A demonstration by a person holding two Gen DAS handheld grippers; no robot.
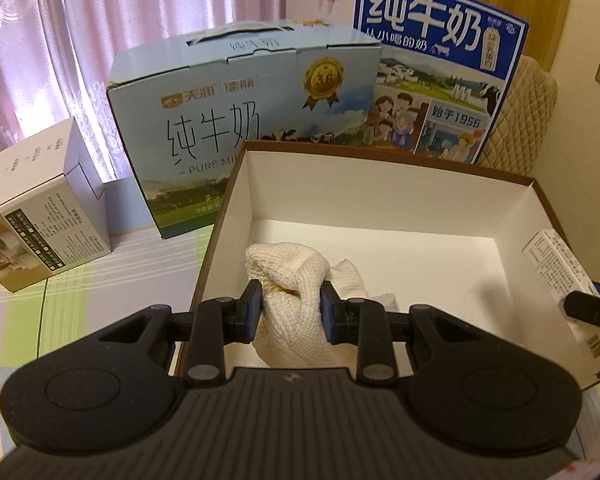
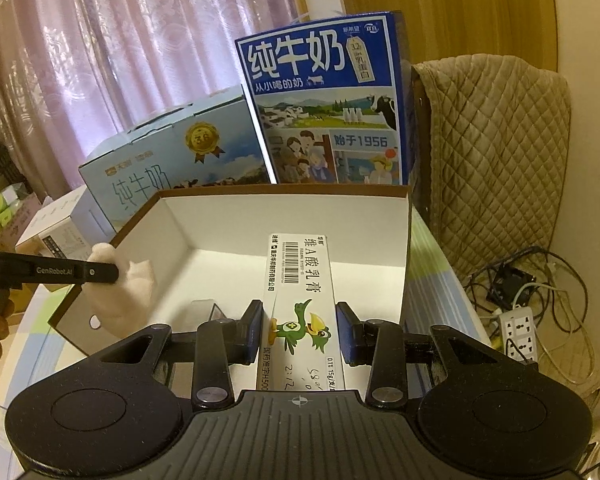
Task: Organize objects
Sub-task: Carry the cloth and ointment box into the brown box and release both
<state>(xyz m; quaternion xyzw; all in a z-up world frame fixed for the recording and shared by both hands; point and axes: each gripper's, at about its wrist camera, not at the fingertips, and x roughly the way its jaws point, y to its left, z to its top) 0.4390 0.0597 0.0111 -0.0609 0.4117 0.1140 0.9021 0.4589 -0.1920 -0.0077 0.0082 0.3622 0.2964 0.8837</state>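
**Two items arriving at the box, none dropped yet**

Both are hanging over the open white box (image 1: 380, 200): the left claw (image 1: 292, 308) is pinching a cream knitted cloth (image 1: 296, 280), the right claw (image 2: 300, 330) is clamping an ointment carton (image 2: 300, 280). Releasing is what remains.

Left gripper (image 1: 288, 308), right gripper (image 2: 300, 332): matte black ribbed housing, round side discs, silver pivot screws, blue finger pads (image 2: 346, 334); "GenRobot.AI" lettering.
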